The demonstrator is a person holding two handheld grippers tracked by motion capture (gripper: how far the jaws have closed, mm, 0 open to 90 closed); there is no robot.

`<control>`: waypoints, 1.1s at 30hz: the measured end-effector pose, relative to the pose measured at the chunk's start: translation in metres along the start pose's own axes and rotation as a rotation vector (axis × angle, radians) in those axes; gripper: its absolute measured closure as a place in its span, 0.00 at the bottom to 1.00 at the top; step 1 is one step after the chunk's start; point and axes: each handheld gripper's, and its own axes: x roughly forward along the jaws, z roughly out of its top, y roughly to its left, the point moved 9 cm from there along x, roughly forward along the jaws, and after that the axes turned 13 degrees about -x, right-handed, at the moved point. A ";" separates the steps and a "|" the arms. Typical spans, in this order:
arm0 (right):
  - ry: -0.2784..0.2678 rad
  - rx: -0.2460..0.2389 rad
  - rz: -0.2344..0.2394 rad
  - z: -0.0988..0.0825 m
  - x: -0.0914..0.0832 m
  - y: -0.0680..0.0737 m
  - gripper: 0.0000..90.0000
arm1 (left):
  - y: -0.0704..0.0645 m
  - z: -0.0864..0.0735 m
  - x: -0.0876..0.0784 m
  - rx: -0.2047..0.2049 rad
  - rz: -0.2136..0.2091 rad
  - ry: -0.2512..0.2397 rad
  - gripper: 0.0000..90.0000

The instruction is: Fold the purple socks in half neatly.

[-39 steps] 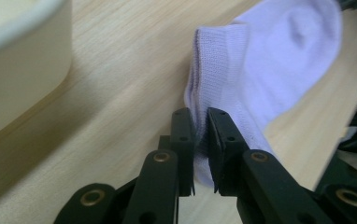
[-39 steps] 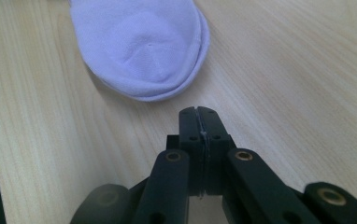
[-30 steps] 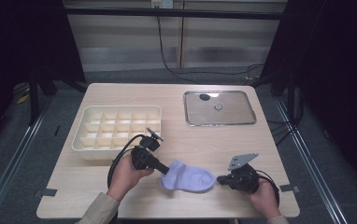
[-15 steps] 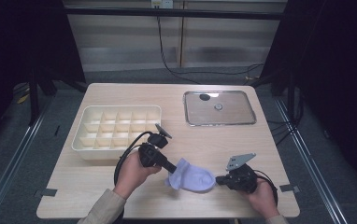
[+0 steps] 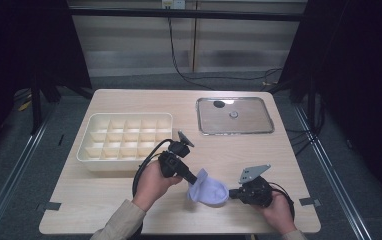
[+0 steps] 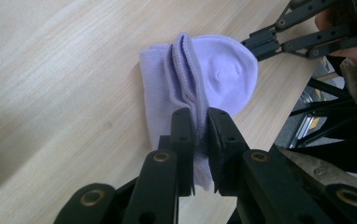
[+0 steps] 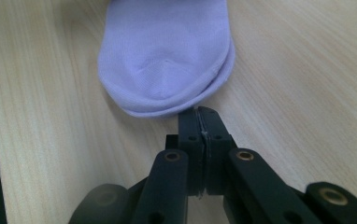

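Sock (image 6: 200, 84) cuff sits pinched between left gripper (image 6: 201, 140) fingers; right gripper (image 7: 200, 122) fingers, pressed together empty, touch its toe on the worktop (image 5: 129, 200).

lilac sock (image 5: 208, 188), cream divided tray (image 5: 124, 137), pale wood table (image 5: 129, 210), black tongs (image 6: 200, 126)

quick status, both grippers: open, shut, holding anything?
Left gripper: shut on the ribbed edge of the purple sock.
Right gripper: shut, jaws pressed together at the sock's rounded end, gripping nothing visible.
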 end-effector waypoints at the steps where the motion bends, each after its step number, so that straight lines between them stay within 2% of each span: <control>1: 0.001 -0.006 0.002 0.000 0.000 0.000 0.99 | 0.001 0.000 0.001 0.015 0.011 0.009 0.90; 2: 0.002 -0.007 0.002 0.000 0.000 0.000 0.99 | -0.001 0.001 0.002 0.000 0.014 -0.001 0.90; 6: -0.004 0.008 0.008 0.002 0.001 0.002 0.99 | -0.002 0.003 0.005 0.008 0.019 0.010 0.90; 14: -0.006 -0.005 0.013 0.003 0.003 0.002 0.99 | -0.005 0.009 0.013 -0.001 0.029 0.019 0.90; 19: -0.008 -0.002 0.015 0.003 0.003 0.002 0.99 | -0.007 0.010 0.019 0.015 0.043 0.043 0.90; 27: -0.005 -0.003 0.017 0.004 0.003 0.003 0.98 | -0.014 0.013 0.024 0.015 0.051 0.044 0.90; 28: -0.005 -0.003 0.016 0.004 0.003 0.003 0.98 | -0.014 0.013 0.024 0.026 0.056 0.048 0.90; 32: -0.005 -0.003 0.014 0.004 0.003 0.003 0.98 | -0.018 0.013 0.029 0.025 0.060 0.052 0.90; 33: -0.006 -0.004 0.013 0.004 0.003 0.003 0.98 | -0.018 0.012 0.029 0.037 0.060 0.064 0.90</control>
